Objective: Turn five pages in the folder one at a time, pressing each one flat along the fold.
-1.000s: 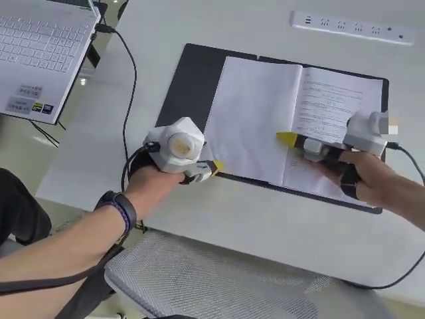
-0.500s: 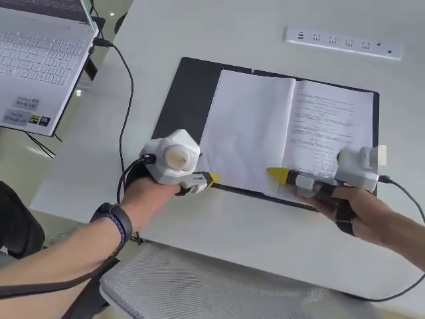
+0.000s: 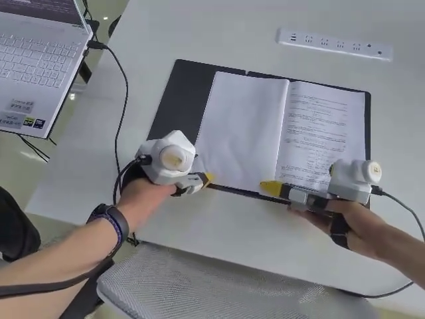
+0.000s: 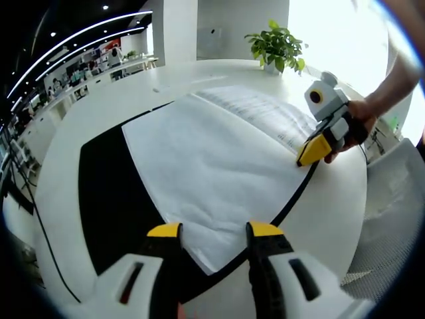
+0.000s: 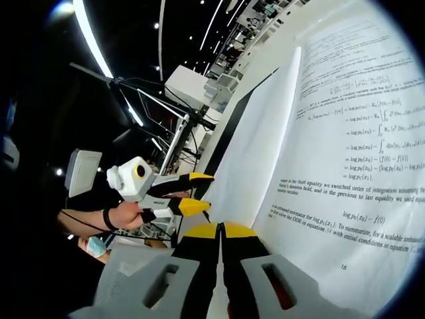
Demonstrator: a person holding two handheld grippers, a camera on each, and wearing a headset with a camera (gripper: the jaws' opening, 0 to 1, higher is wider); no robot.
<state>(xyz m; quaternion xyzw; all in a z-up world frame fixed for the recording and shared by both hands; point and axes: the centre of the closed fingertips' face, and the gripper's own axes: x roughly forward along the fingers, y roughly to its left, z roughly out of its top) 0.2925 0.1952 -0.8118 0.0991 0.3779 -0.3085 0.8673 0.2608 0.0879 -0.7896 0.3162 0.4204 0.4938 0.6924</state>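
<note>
Folder [image 3: 179, 93]: black, open flat on the white surface [image 3: 232, 33], close to its near edge. Blank turned leaf [image 3: 242, 129] on the left, printed page [image 3: 322, 133] on the right.
Left gripper [image 3: 202, 179]: jaws spread, at the blank leaf's near left corner.
Right gripper [image 3: 269, 188]: jaws pressed together, nothing between them, tip at the fold's near end.
Step, as judged: flattening along the fold. Advice: steady the leaf with the left gripper, then pinch one sheet only.

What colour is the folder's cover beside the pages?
Black. The folder cover shows best in the head view, left of the blank page.
</note>
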